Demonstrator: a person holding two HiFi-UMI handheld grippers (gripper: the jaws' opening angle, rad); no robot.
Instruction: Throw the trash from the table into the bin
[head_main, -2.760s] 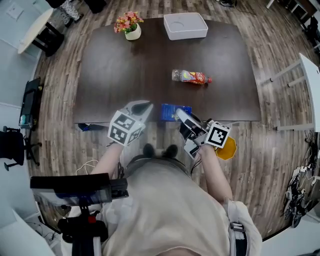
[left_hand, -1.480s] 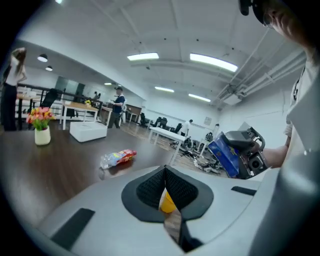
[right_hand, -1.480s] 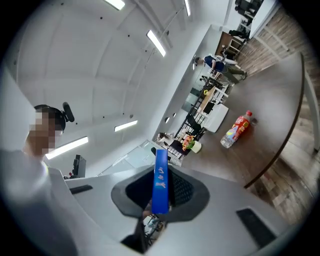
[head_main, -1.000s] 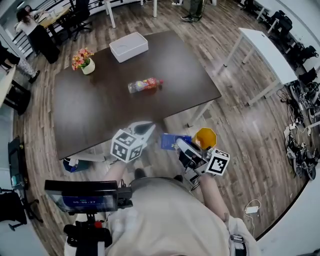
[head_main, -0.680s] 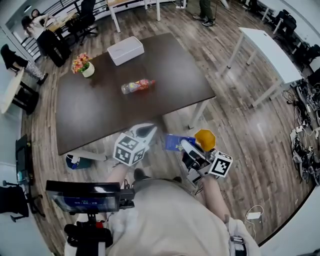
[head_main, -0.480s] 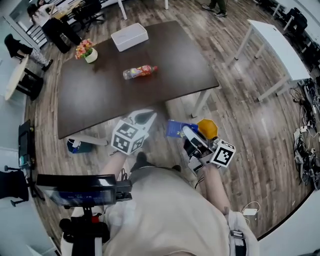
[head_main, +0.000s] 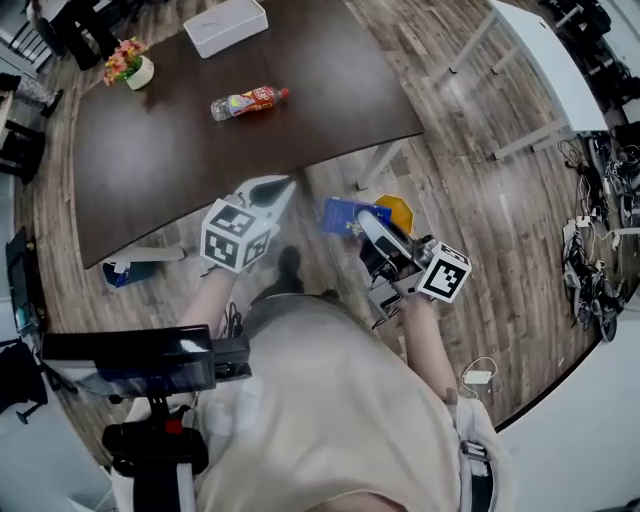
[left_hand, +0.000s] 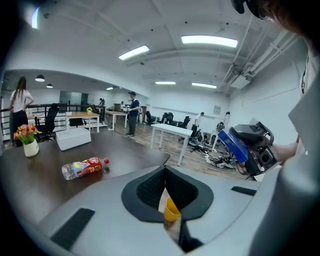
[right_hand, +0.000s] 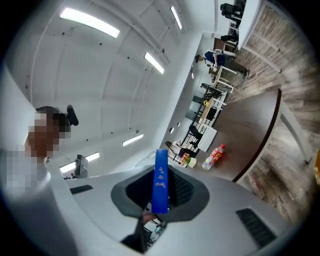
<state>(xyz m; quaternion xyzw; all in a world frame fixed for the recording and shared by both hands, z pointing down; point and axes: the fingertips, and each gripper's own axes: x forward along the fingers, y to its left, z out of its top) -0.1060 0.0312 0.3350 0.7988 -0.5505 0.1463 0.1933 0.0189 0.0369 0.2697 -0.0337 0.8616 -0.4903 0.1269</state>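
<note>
My right gripper (head_main: 365, 222) pinches the blue packet (head_main: 340, 214) just short of the yellow bin (head_main: 399, 209); left gripper (head_main: 280, 188) pressed together, empty; next, I reckon, over the rim and release

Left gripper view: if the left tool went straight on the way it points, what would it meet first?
Most likely the near corner of the dark table, just beyond the shut left tool's tip. Depth is unclear: it could slip past to the floor. The yellow bin lies lower.

A flat blue packet (right_hand: 160, 170) is clamped edge-on in the right gripper (head_main: 365, 222), near what looks like an orange bin (head_main: 400, 209). A red-labelled bottle (head_main: 247, 101) lies sideways on the table (head_main: 150, 170).
</note>
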